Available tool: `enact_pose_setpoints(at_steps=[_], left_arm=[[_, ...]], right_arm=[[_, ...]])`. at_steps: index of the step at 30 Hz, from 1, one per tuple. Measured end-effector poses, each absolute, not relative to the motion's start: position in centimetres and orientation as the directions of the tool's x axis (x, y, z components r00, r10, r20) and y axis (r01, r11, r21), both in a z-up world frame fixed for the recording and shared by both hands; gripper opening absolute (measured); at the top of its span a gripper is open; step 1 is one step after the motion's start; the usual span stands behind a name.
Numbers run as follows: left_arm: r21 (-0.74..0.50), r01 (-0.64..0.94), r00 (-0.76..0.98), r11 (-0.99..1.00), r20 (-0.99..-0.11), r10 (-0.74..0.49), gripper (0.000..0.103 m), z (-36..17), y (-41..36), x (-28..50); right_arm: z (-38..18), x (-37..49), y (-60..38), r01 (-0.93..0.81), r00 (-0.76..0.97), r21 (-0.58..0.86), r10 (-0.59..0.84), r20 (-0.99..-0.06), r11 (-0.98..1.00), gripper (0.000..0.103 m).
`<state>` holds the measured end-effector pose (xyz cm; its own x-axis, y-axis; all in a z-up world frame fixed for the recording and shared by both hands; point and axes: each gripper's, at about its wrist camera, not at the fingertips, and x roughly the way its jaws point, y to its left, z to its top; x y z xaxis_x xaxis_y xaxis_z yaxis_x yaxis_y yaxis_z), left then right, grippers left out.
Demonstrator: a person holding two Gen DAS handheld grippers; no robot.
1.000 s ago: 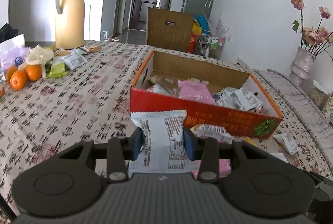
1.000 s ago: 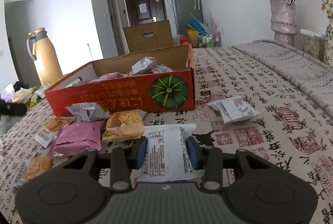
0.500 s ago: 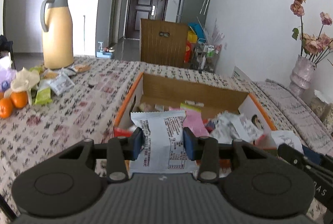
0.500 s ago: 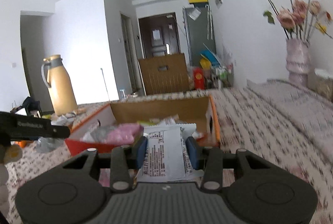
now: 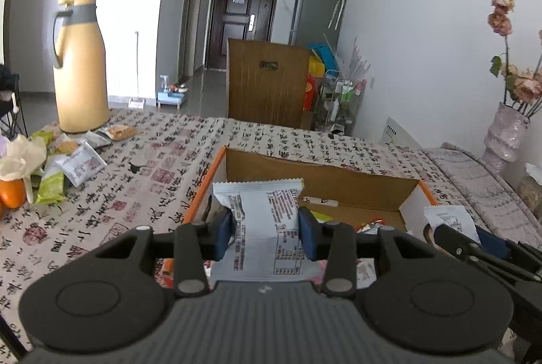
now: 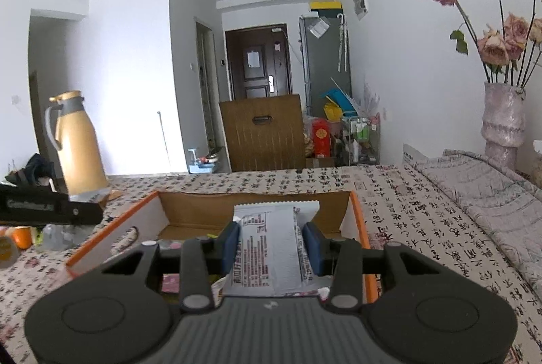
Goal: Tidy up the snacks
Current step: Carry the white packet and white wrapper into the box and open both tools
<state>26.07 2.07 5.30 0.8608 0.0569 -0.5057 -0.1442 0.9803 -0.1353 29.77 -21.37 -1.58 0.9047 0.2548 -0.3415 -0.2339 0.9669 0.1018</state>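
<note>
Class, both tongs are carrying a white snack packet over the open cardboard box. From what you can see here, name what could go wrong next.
1. The left tongs pinch their white printed snack packet only across its middle; it could slip out early.
2. The right tongs with their own white packet hang close beside the left, so they might collide over the orange-edged cardboard box.
3. A packet let go near the orange rim might land on the patterned tablecloth instead.

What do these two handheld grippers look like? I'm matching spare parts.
Both match: the left gripper and right gripper have blue pads on black fingers, black linkage arms with silver pivot pins, round black side discs and a ribbed grey body. No cables or sleeves show.
</note>
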Motion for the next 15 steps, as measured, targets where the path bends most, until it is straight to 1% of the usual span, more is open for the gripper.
enact_pose_setpoints(at_steps=[6,8,10,12,15], left_arm=[[-0.147,-0.175,0.854,0.973,-0.515,0.076,0.041,3.8,2.8,28.6],[-0.117,-0.182,0.854,0.976,-0.51,0.098,0.041,2.8,2.7,29.0],[-0.085,-0.186,0.842,0.979,-0.526,0.115,0.041,1.8,2.4,29.6],[-0.084,-0.177,0.835,0.981,-0.54,0.104,0.041,1.4,2.4,29.8],[-0.086,-0.168,0.843,0.982,-0.529,0.098,0.042,1.3,2.4,29.5]], right_arm=[[-2.5,32.4,-20.4,-0.23,0.904,0.108,0.253,-0.345,0.967,0.041],[-3.4,32.7,-20.3,-0.238,0.894,0.111,0.262,-0.363,0.965,0.041],[-3.9,33.0,-20.2,-0.254,0.881,0.114,0.278,-0.383,0.961,0.041],[-4.1,32.9,-20.1,-0.265,0.879,0.107,0.286,-0.381,0.958,0.041],[-4.3,32.7,-20.0,-0.273,0.88,0.091,0.287,-0.379,0.958,0.041]])
